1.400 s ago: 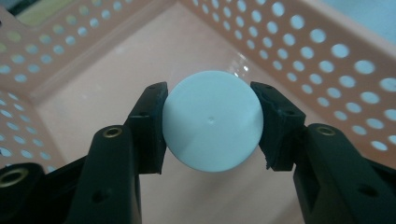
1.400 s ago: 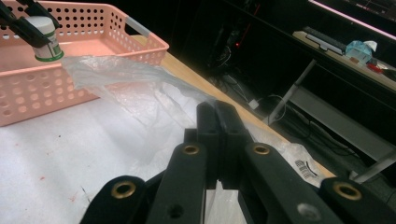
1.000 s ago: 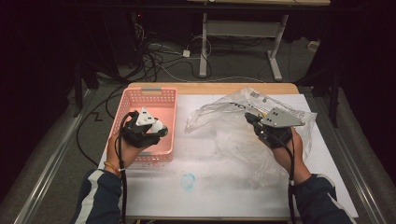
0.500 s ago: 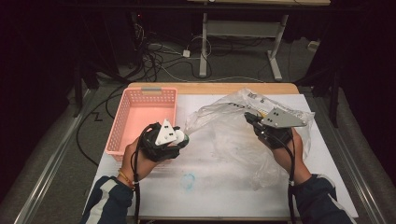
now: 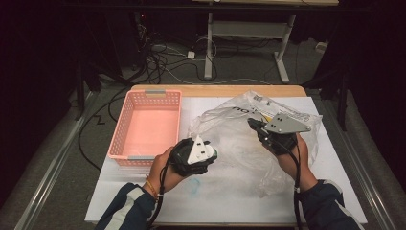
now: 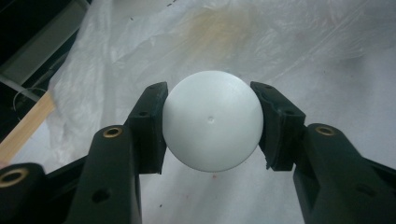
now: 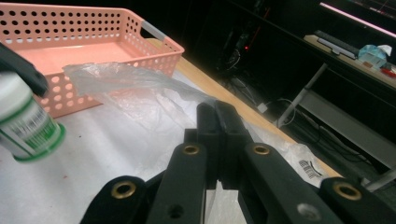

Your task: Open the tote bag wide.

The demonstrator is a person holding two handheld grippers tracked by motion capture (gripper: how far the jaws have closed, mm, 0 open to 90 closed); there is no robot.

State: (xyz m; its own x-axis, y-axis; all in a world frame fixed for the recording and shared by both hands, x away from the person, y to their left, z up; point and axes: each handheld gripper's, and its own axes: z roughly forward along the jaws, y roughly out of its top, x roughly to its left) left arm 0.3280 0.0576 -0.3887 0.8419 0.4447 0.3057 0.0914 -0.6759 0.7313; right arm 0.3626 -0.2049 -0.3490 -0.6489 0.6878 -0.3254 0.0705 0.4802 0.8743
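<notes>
A white bottle (image 6: 212, 126) with a green label (image 7: 25, 126) is clamped between the black jaws of my left gripper (image 6: 210, 88). In the high view that gripper (image 5: 206, 154) hovers over the white table just right of the pink basket (image 5: 119, 134), pointing at the clear plastic bag (image 5: 239, 139). My right gripper (image 5: 252, 123) is over the bag. Its jaws (image 7: 217, 109) are pressed together on a raised fold of the bag's film (image 7: 130, 79), which stretches away toward the basket (image 7: 70, 14).
The basket holds nothing that I can see and sits at the table's left side. The crumpled bag covers the middle and right of the white tabletop (image 5: 230, 191). Cables and desk legs (image 5: 208, 48) lie on the floor beyond the far edge.
My left gripper has carried the bottle from over the basket rightward and nearer, to the table beside the bag. The right gripper has stayed where it was.
</notes>
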